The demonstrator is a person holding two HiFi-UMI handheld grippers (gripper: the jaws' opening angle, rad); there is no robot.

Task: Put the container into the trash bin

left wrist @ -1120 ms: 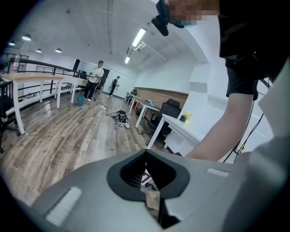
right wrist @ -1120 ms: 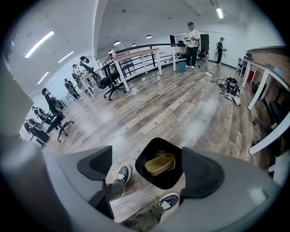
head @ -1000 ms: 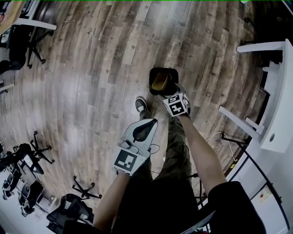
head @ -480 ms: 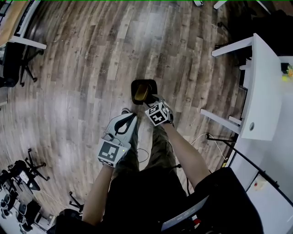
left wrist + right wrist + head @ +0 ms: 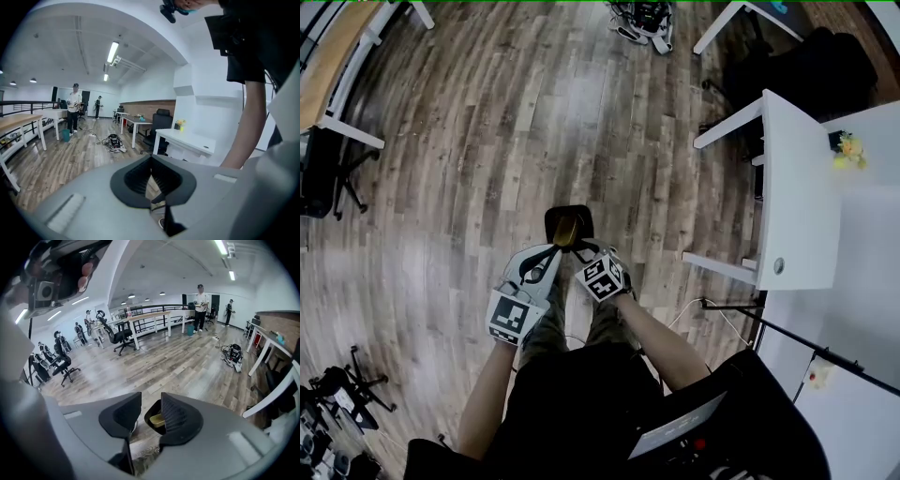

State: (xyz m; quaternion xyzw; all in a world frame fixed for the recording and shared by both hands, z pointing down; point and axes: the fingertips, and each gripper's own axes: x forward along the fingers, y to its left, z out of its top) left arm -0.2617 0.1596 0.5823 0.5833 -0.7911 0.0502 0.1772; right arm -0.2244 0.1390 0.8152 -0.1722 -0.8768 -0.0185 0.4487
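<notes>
A black trash bin [image 5: 569, 225] stands on the wooden floor, with the yellowish container [image 5: 568, 228] lying inside it. In the head view both grippers hang above the bin's near side, apart from it. My left gripper [image 5: 551, 255] is shut with nothing in it; in the left gripper view its jaws [image 5: 151, 165] meet. My right gripper [image 5: 583, 249] holds nothing, and its jaws are closing with a gap still between them. The right gripper view looks down between the jaws of that gripper [image 5: 151, 409] at the bin [image 5: 149, 419] and the container [image 5: 158, 420].
A white desk [image 5: 797, 187] stands to the right, with a dark chair [image 5: 806, 66] behind it. A wooden desk [image 5: 328, 56] is at the top left, cables [image 5: 642, 19] lie at the top, and chair bases [image 5: 337, 394] sit at the lower left. The person's legs [image 5: 581, 328] are below the grippers.
Both grippers have risen away from the bin, which now looks smaller and farther below. The container has stayed in the bin. The whole view has lifted and takes in more floor.
</notes>
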